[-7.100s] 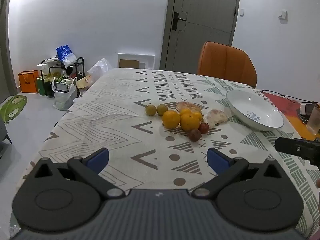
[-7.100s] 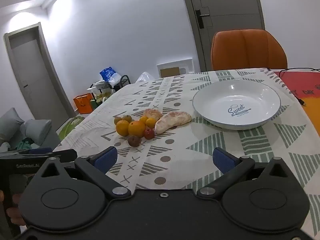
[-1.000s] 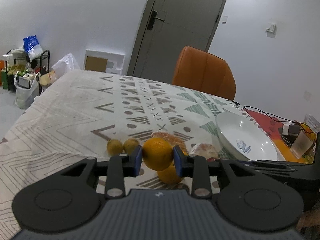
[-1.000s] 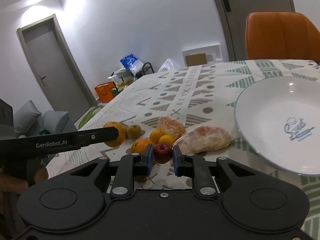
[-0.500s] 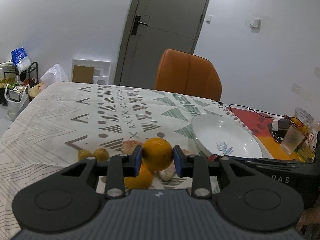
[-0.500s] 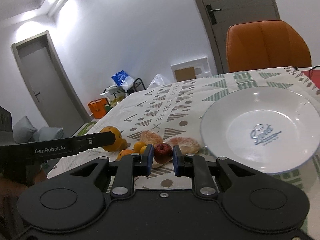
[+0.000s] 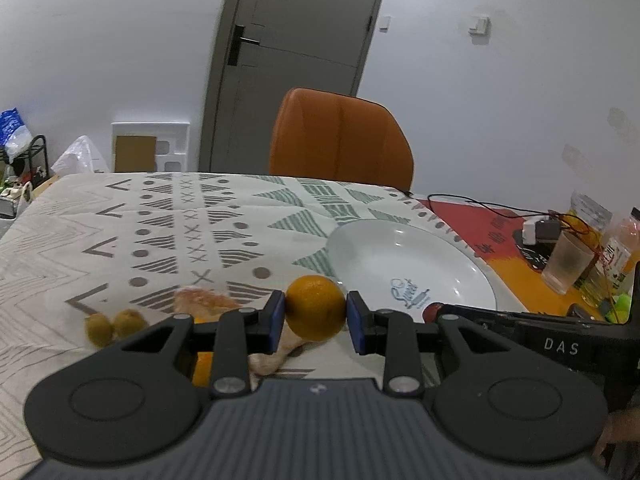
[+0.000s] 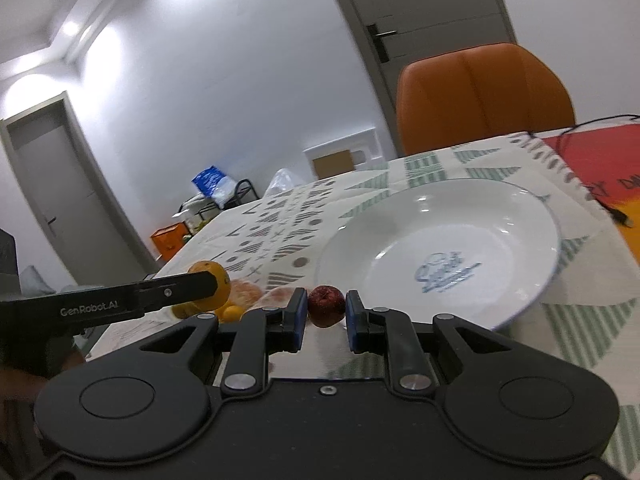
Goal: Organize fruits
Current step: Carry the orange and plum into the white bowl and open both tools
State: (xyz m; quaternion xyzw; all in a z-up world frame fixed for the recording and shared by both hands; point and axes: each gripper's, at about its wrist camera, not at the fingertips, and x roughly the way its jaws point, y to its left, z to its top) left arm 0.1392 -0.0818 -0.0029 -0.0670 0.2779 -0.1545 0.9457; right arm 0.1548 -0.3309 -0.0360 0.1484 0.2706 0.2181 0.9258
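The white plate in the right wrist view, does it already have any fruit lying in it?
No, the white plate shows only its blue printed logo inside, and the small red fruit sits between the right gripper pads.

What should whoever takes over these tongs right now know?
Left tongs: shut on the orange, lifted, near the plate's left edge.
Right tongs: shut on the red fruit, lifted, just short of the plate's near rim.
On the cloth: two small green fruits, peeled citrus pieces, more oranges partly hidden.
Done: two fruits picked up; nothing in the plate yet.
Left: probably set both in the plate, then fetch the others.
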